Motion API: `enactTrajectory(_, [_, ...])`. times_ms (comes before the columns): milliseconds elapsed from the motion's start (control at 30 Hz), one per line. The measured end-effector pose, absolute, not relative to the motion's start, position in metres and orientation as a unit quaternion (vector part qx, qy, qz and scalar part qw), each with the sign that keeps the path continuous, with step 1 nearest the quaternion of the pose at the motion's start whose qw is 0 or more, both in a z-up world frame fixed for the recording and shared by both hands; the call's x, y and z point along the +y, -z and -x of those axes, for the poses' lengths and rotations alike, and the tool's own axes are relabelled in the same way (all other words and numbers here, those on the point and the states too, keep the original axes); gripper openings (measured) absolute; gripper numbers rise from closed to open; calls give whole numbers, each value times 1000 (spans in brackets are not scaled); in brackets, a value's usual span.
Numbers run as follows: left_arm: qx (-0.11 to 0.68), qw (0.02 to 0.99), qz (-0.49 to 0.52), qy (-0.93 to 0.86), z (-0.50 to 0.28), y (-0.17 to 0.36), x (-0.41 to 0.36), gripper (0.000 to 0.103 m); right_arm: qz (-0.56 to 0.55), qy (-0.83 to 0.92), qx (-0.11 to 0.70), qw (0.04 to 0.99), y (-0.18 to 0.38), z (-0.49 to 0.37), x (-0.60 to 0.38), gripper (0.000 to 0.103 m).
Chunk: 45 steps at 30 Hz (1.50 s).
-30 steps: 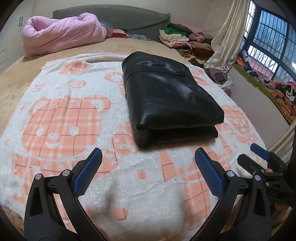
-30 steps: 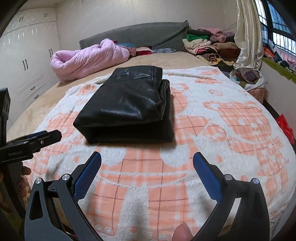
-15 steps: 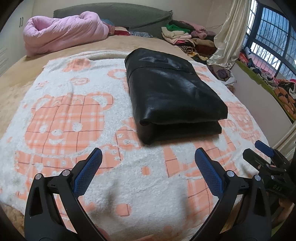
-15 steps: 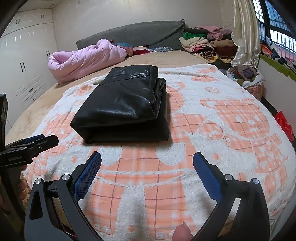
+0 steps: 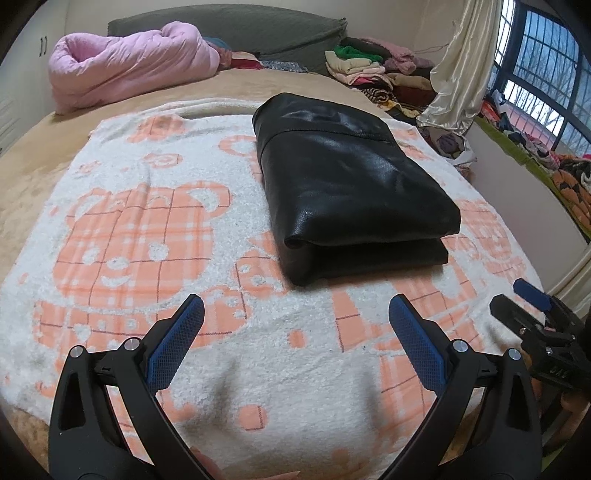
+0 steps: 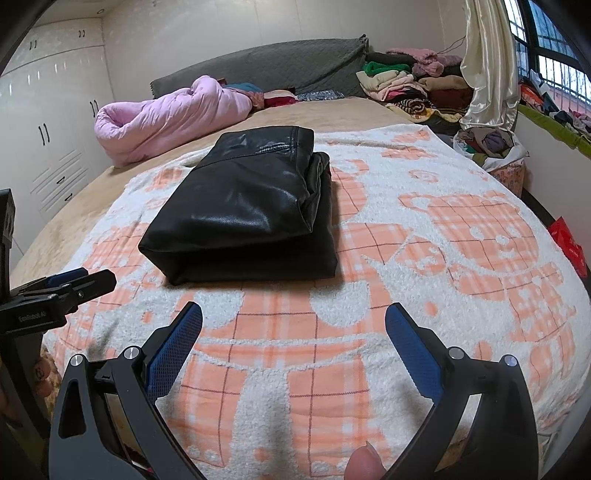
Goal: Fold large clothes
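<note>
My left gripper (image 5: 295, 321) hovers low over the fluffy white blanket with orange plaid bears (image 5: 140, 236), its blue-padded fingers (image 5: 177, 339) spread wide and holding nothing. My right gripper (image 6: 293, 325) hangs the same way beside it, fingers (image 6: 413, 350) apart and empty. The folded black leather garment (image 5: 347, 184) lies ahead of both on the blanket as a neat thick rectangle, its folded edge facing me, clear of either gripper. Beyond it, a rolled pink quilt (image 5: 125, 70) rests near the grey headboard (image 5: 229, 29), and a pile of assorted clothes (image 6: 410, 86) sits in the far corner by the cream curtain (image 6: 487, 62).
</note>
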<state>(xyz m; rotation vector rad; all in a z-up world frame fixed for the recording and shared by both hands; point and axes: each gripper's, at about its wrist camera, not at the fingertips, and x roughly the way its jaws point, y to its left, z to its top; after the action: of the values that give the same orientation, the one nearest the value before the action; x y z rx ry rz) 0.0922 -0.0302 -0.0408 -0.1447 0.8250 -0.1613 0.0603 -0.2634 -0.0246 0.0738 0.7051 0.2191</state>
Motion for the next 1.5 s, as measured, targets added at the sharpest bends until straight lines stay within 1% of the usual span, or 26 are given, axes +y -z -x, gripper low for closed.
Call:
enactTrajectory(767, [394,915,61,61,-93,37,-30,94,-26,-108,349,930,28,-61,-260,99])
enactTrajectory(933, [395,916,44,50,-92,34,-33,94,-24,-107,351,930,28,-61,-259,99])
enactTrajectory(1133, [388,919,49,51,-91,34,-29,94,-30,-98,348,932,24,-58,-272,99])
enactTrajectory(1267, [403,911,75,47,-97,37,-16,94,-50,-76,339,936,15,-51,-298,99])
enactTrajectory(1367, [414,905,93,26,-106,41,10,94,-79,-34,333,939,10,-40,-342,99])
enactTrajectory(1500, [415,902,115,-29,-123,40,82,94,-120,105,329,931,20,-11,-450,99])
